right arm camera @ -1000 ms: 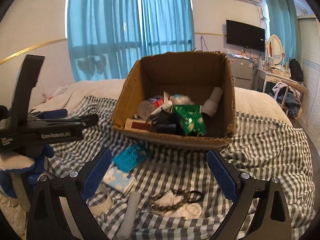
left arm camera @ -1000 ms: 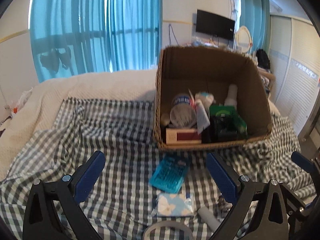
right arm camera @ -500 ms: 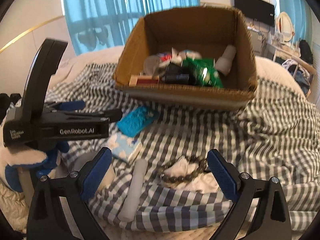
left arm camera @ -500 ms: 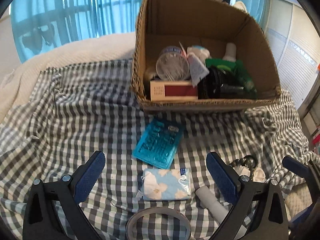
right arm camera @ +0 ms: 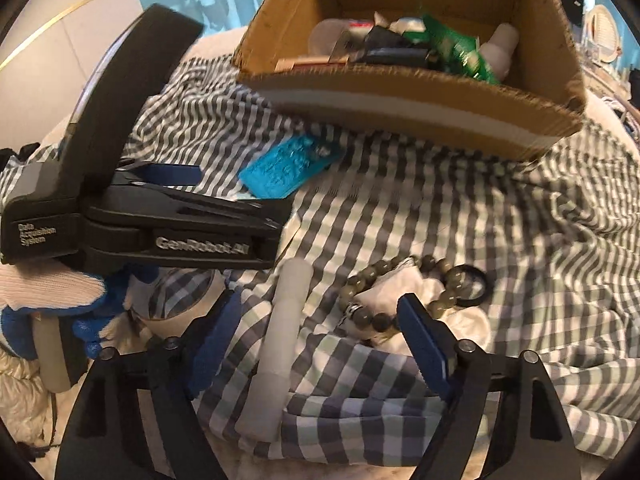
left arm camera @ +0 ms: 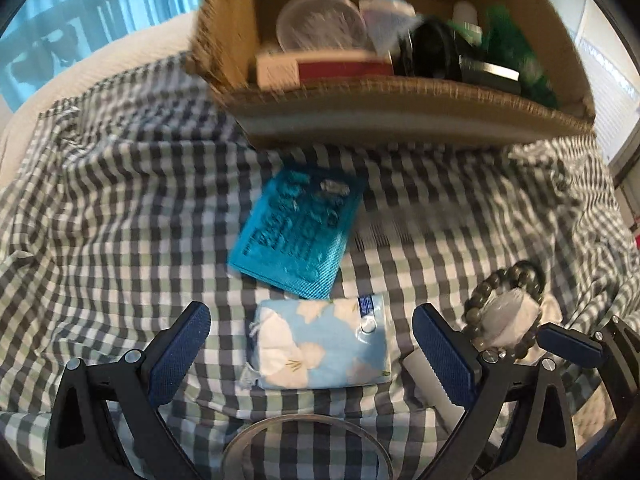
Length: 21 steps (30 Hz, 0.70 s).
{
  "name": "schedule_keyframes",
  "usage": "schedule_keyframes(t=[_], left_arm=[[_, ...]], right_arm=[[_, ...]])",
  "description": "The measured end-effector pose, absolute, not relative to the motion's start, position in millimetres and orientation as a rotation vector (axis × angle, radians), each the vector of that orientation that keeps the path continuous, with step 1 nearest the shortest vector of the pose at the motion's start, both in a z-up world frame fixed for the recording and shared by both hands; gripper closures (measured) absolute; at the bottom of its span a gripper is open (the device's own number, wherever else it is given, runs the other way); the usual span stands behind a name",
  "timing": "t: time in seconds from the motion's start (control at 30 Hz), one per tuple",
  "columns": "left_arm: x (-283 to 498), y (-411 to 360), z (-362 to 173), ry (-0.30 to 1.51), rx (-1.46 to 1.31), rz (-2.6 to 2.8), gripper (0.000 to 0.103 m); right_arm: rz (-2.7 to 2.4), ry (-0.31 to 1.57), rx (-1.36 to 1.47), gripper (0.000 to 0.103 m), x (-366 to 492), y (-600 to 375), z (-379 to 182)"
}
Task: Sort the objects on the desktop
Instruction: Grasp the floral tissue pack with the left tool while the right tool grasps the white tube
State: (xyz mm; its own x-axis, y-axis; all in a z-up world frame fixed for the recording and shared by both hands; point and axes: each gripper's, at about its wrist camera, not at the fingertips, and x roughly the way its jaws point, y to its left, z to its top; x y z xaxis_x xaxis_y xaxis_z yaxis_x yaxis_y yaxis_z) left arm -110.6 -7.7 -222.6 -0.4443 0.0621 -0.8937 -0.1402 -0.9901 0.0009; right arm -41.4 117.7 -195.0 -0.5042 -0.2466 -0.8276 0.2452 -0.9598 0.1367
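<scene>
On the checked cloth lie a floral tissue pack (left arm camera: 320,344), a teal card of pills (left arm camera: 296,232), a white tube (right arm camera: 280,344), a bead bracelet (right arm camera: 384,292) on a white pouch, and a tape roll (right arm camera: 184,296). My left gripper (left arm camera: 312,344) is open, low over the tissue pack, which sits between its fingers untouched. My right gripper (right arm camera: 320,336) points down with its jaws closing. The white tube lies between them and the pads are clear of it. The bracelet is just beyond its right finger.
A cardboard box (left arm camera: 400,108) with several items inside stands at the back of the cloth. The left gripper's black housing (right arm camera: 132,224) and a gloved hand (right arm camera: 52,292) crowd the right gripper's left side. The cloth's folded front edge (right arm camera: 360,420) lies below the tube.
Both grippers have sunk toward the cloth and tipped downward, so the loose items look larger and nearer. The right jaws have narrowed. Nothing has been picked up.
</scene>
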Motion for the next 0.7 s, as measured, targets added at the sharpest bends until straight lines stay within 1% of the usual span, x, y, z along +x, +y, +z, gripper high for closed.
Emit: schedule_keyframes(t=[0.2, 0.33, 0.4, 0.43, 0.47, 0.53, 0.6, 0.7], left_arm=[[-122.4, -13.8, -249.4, 0.072, -1.738, 2.5, 0.0], [-127.7, -15.6, -266.4, 0.064, -1.817, 2.452, 0.001], [-129.0, -14.3, -270.3, 0.074, -1.827, 2.446, 0.002], [-129.4, -13.7, -271.2, 0.076, -1.825, 2.446, 0.003], [-129.9, -13.4, -271.7, 0.076, -1.821, 2.446, 0.006], [-129.3, -12.2, -272.2, 0.077, -1.81, 2.448, 0.013], [-128.8, -11.0, -270.8, 0.079, -1.792, 2.454, 0.026], [-125.9, -6.7, -266.1, 0.081, -1.78, 2.461, 0.028]], right_arm=[[-2.416, -0.007, 1.46, 0.025, -49.7, 111.4, -214.3], [-2.329, 0.044, 1.523, 0.025, -55.4, 99.3, -231.2], [-2.303, 0.061, 1.542, 0.03, -57.9, 94.7, -237.4], [-2.294, 0.055, 1.551, 0.031, -59.3, 94.7, -239.9], [-2.287, 0.043, 1.556, 0.033, -61.1, 94.8, -242.4], [-2.279, 0.019, 1.558, 0.04, -62.2, 96.4, -244.3], [-2.268, 0.01, 1.551, 0.062, -61.6, 95.3, -245.2], [-2.268, 0.012, 1.535, 0.075, -59.6, 92.8, -245.0]])
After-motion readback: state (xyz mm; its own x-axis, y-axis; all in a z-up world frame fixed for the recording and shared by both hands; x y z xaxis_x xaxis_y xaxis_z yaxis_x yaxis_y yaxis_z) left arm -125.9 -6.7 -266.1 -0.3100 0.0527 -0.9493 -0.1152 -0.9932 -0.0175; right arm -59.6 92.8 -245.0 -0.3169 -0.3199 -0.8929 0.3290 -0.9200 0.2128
